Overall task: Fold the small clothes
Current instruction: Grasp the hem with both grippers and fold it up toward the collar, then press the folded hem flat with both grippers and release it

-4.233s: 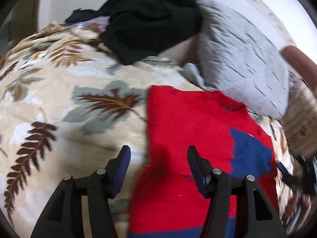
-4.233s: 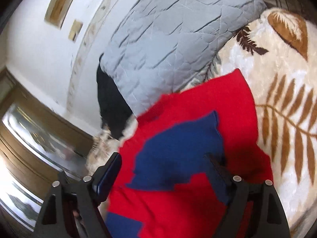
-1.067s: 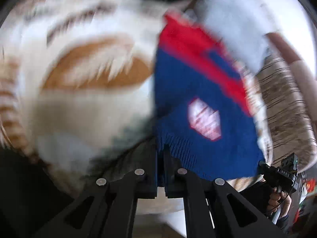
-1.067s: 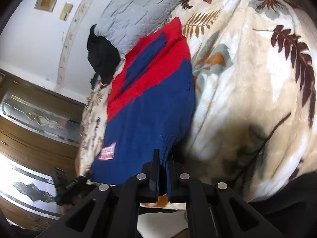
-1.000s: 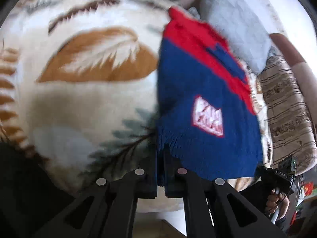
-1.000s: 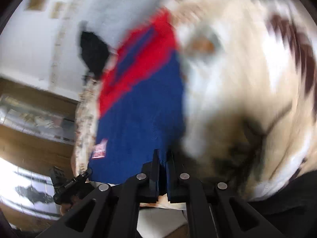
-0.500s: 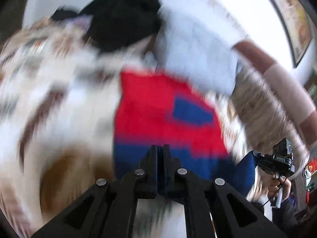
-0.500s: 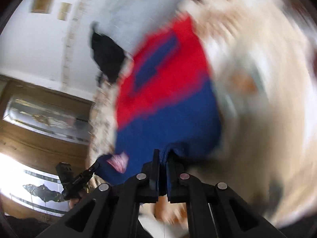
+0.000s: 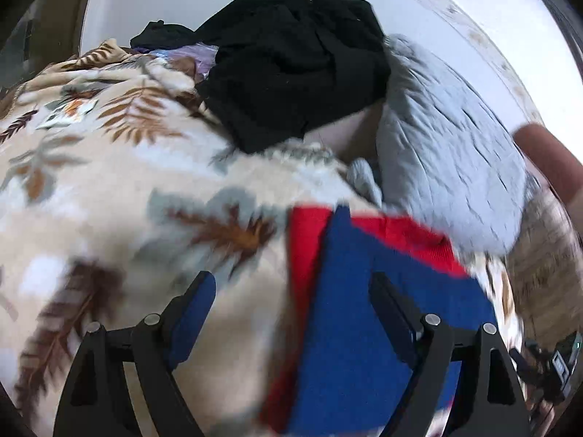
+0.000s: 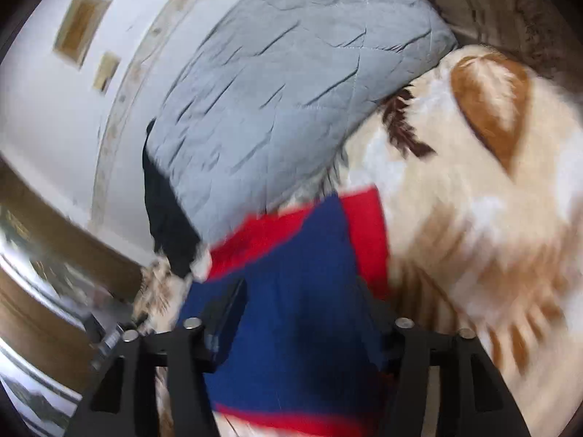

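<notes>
A small red and blue knit sweater lies on the leaf-patterned blanket, its blue lower half folded up over the red upper part; a red strip shows along its far edge. It also shows in the right wrist view. My left gripper is open and empty, its jaws standing over the sweater's left edge. My right gripper is open and empty over the sweater's blue part.
A grey quilted pillow lies just beyond the sweater, also in the right wrist view. A heap of black clothes sits further back. A white wall stands behind the bed. The blanket extends to the right.
Both grippers were shut on the sweater's blue hem and carried it up over the red part. Both have now opened and let go, leaving the hem folded over.
</notes>
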Demonstrator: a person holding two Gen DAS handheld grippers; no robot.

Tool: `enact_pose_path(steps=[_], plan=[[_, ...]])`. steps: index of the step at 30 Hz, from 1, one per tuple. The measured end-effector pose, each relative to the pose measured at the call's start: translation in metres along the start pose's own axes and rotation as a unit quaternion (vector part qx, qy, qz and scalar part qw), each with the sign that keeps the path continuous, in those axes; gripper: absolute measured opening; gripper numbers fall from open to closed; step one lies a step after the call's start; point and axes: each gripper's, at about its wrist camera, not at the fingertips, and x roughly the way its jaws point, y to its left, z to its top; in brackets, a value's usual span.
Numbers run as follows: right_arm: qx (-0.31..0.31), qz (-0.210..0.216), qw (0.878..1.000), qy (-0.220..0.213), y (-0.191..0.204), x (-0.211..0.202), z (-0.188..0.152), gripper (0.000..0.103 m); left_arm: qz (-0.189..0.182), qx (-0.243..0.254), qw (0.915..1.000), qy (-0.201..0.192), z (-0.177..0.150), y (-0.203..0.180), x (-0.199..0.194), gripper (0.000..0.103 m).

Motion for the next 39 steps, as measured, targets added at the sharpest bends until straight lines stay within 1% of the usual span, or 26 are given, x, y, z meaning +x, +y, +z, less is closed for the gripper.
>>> enact_pose_path(steps=[2, 5, 8, 10, 11, 12, 13, 14, 15, 16, 18, 20, 22, 24, 26, 28, 30, 31, 32, 33, 34, 35, 36, 37, 38, 39], plan=[[-0.009, -0.014, 1.0, 0.007, -0.001, -0.011, -0.019, 0.067, -0.013, 0.015, 0.9995, 0.023, -0.027, -0.001, -0.015, 0.086], [-0.019, -0.033, 0.999, 0.034, -0.013, -0.012, -0.03, 0.067, -0.028, 0.038, 0.9982, 0.037, -0.045, -0.005, -0.024, 0.086], [-0.043, -0.054, 0.996, 0.06, -0.022, 0.016, -0.014, 0.067, -0.016, 0.063, 0.995, 0.076, -0.053, -0.017, 0.007, 0.086], [-0.031, -0.076, 0.993, 0.085, -0.028, 0.034, -0.01, 0.068, -0.007, 0.063, 0.992, 0.109, -0.059, -0.021, 0.024, 0.086], [-0.022, -0.066, 0.992, 0.107, -0.031, 0.045, -0.01, 0.068, 0.007, 0.074, 0.9914, 0.108, -0.06, -0.026, 0.03, 0.086], [-0.039, -0.077, 0.99, 0.115, -0.025, 0.05, -0.01, 0.066, 0.017, 0.09, 0.991, 0.098, -0.061, -0.031, 0.03, 0.08], [-0.055, -0.091, 0.987, 0.122, -0.018, 0.052, -0.01, 0.053, 0.032, 0.106, 0.9888, 0.101, -0.06, -0.037, 0.035, 0.067], [-0.061, -0.094, 0.983, 0.145, -0.013, 0.057, -0.012, 0.02, 0.042, 0.102, 0.9874, 0.114, -0.057, -0.038, 0.042, 0.038], [-0.062, -0.106, 0.979, 0.165, -0.009, 0.063, -0.013, 0.02, 0.038, 0.087, 0.9878, 0.124, -0.053, -0.039, 0.044, 0.018], [-0.07, -0.119, 0.975, 0.171, -0.005, 0.066, -0.012, 0.018, 0.033, 0.071, 0.9872, 0.139, -0.046, -0.04, 0.048, 0.015], [-0.065, -0.133, 0.971, 0.188, 0.001, 0.073, -0.004, 0.015, 0.041, 0.055, 0.9872, 0.144, -0.035, -0.046, 0.045, 0.014], [-0.061, -0.128, 0.974, 0.178, 0.012, 0.063, 0.006, 0.013, 0.033, 0.056, 0.99, 0.125, -0.025, -0.057, 0.022, 0.014], [-0.069, -0.108, 0.978, 0.162, 0.032, 0.04, 0.017, 0.012, 0.026, 0.071, 0.9925, 0.096, -0.02, -0.067, -0.009, 0.013], [-0.081, -0.098, 0.979, 0.158, 0.05, 0.014, 0.024, 0.012, 0.015, 0.071, 0.9937, 0.086, -0.024, -0.07, -0.037, 0.013], [-0.096, -0.095, 0.978, 0.161, 0.061, -0.009, 0.021, 0.012, 0.001, 0.064, 0.9942, 0.087, -0.041, -0.067, -0.066, 0.014], [-0.105, -0.087, 0.974, 0.18, 0.064, -0.031, 0.003, 0.012, -0.003, 0.063, 0.9926, 0.103, -0.074, -0.057, -0.086, 0.015], [-0.089, -0.082, 0.97, 0.21, 0.047, -0.042, -0.029, 0.014, 0.007, 0.053, 0.9886, 0.141, -0.12, -0.038, -0.087, 0.02], [-0.075, -0.079, 0.968, 0.228, 0.031, -0.045, -0.052, 0.017, 0.021, 0.052, 0.9851, 0.163, -0.14, -0.027, -0.081, 0.022], [-0.075, -0.079, 0.964, 0.241, 0.019, -0.043, -0.071, 0.022, 0.042, 0.055, 0.981, 0.181, -0.158, -0.014, -0.073, 0.027], [-0.074, -0.093, 0.96, 0.255, -0.003, -0.04, -0.095, 0.029, 0.015, 0.046, 0.9871, 0.152, -0.163, -0.004, -0.08, 0.028], [-0.063, -0.093, 0.962, 0.249, -0.017, -0.044, -0.107, 0.04, 0.012, 0.04, 0.9881, 0.148, -0.161, 0.001, -0.087, 0.032], [-0.048, -0.064, 0.973, 0.216, -0.026, -0.054, -0.111, 0.04, 0.026, 0.034, 0.9882, 0.147, -0.153, 0.003, -0.093, 0.034], [-0.025, -0.052, 0.979, 0.195, -0.031, -0.068, -0.109, 0.041, 0.03, 0.032, 0.9901, 0.134, -0.147, 0.002, -0.099, 0.035], [-0.013, -0.052, 0.983, 0.177, -0.033, -0.077, -0.104, 0.052, 0.027, 0.037, 0.993, 0.109, -0.135, 0.0, -0.105, 0.038], [-0.014, -0.05, 0.988, 0.143, -0.031, -0.089, -0.095, 0.054, 0.024, 0.045, 0.9943, 0.094, -0.127, -0.003, -0.108, 0.04], [-0.022, -0.052, 0.99, 0.126, -0.028, -0.093, -0.087, 0.054, 0.023, 0.055, 0.995, 0.08, -0.117, -0.007, -0.107, 0.046]])
